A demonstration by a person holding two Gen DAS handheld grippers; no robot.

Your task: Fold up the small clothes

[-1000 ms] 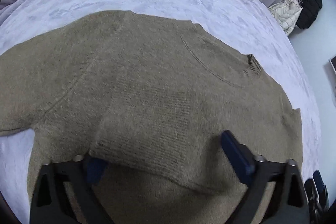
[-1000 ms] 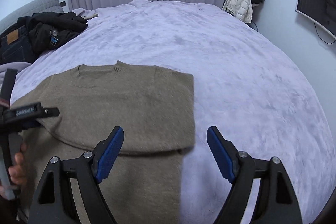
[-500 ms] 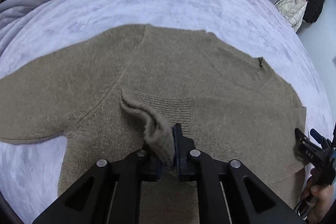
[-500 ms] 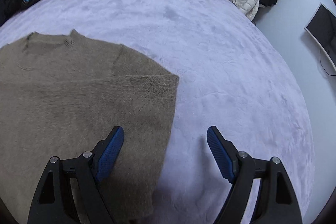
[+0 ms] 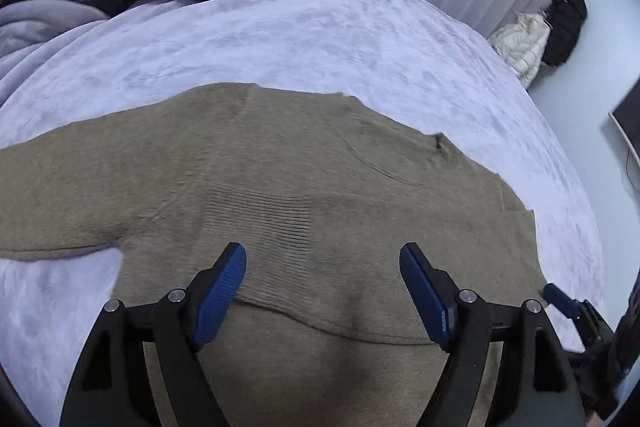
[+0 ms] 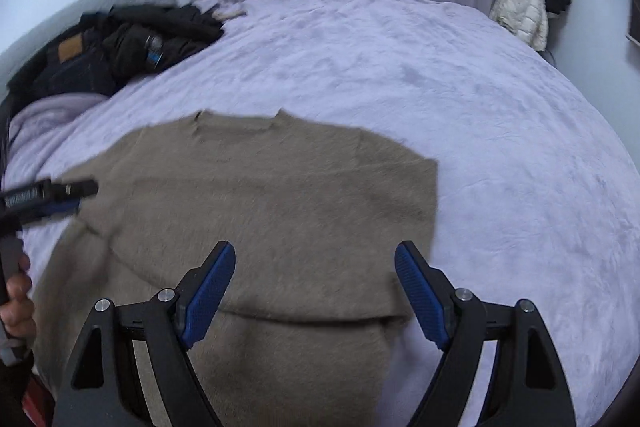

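On the bed [image 5: 340, 39], spread over its pale lilac cover, lies a tan knitted sweater [image 5: 280, 167], neck toward the far side, with one sleeve folded across its body and the other stretched out to the left. Above its near part the left gripper [image 5: 322, 279] has its blue fingers [image 5: 218, 293] opening, nothing between them. Over the sweater's right edge the right gripper [image 6: 314, 277] hangs, fingers spread wide and empty. Far left sits a heap of dark clothes [image 6: 120, 51].
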